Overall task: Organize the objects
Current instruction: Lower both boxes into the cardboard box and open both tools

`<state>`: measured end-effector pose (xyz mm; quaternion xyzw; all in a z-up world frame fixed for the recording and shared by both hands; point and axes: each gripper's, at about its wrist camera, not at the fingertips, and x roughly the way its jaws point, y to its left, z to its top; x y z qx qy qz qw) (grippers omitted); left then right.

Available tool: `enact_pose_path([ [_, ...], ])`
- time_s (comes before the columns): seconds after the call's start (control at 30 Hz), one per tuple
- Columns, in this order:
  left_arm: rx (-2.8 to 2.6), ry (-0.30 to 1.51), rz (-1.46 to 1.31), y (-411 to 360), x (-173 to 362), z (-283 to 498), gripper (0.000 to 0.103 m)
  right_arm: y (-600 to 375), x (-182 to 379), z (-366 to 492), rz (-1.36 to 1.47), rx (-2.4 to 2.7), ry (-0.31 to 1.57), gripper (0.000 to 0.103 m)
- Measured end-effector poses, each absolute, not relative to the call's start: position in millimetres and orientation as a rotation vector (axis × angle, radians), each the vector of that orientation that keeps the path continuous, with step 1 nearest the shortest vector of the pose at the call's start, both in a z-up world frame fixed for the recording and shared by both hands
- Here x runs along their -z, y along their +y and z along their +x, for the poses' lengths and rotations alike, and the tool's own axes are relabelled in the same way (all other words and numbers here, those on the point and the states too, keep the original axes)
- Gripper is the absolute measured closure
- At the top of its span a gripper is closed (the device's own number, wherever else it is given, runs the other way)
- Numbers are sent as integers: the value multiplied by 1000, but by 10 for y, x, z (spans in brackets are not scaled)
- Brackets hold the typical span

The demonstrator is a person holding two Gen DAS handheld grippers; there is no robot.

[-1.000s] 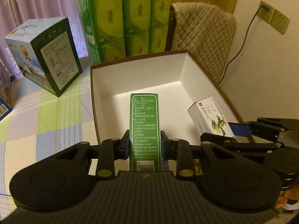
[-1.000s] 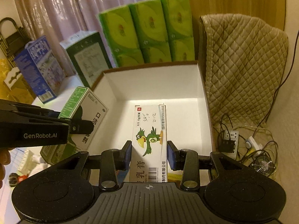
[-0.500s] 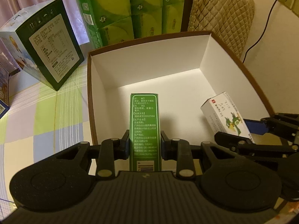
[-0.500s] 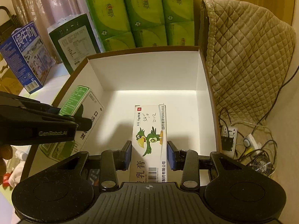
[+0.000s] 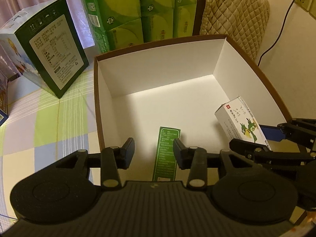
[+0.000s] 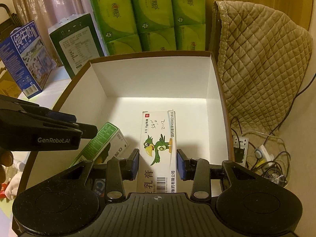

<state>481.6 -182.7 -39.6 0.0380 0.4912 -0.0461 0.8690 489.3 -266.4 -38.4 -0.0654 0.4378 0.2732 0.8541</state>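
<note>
A brown carton with a white inside (image 5: 158,41) (image 6: 150,56) stands open in front of both grippers. A slim green box (image 5: 166,154) (image 6: 98,144) lies tilted on its floor near the front left. My left gripper (image 5: 154,148) (image 6: 83,124) hangs open just above the green box and is not touching it. My right gripper (image 6: 158,164) (image 5: 256,136) is shut on a white ointment box with a green parrot (image 6: 158,148) (image 5: 241,122), held over the carton's right side.
Green tissue packs (image 5: 142,9) (image 6: 150,13) are stacked behind the carton. A dark green carton (image 5: 53,57) (image 6: 77,43) and a blue milk carton (image 6: 25,59) stand on the checked tablecloth (image 5: 49,122) at the left. At the right are a quilted cover (image 6: 262,69) and floor cables (image 6: 262,152).
My left gripper has opened and let go of the green box, which dropped onto the carton floor. Both grippers have moved further over the carton. The right one still holds the parrot box.
</note>
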Motion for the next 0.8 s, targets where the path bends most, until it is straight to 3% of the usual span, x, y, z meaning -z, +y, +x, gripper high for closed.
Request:
enact_pose_path([
  [0.1, 103, 1025, 80, -1832, 384, 4812, 62, -2658, 376, 4900, -144, -567, 904, 67],
  [0.2, 104, 1012, 84, -1838, 359, 4800, 52, -2636, 355, 4889, -174, -544, 861, 67],
  [0.33, 115, 1001, 87, -1835, 332, 4770, 49, -2634, 311, 4860, -221, -516, 810, 50],
  [0.57, 145, 979, 75, -1801, 238, 4642, 30, -2796, 173, 4731, -122, -556, 807, 43],
  [0.8, 156, 957, 55, -1753, 110, 4431, 25, -2981, -27, 4554, -20, -548, 800, 37],
])
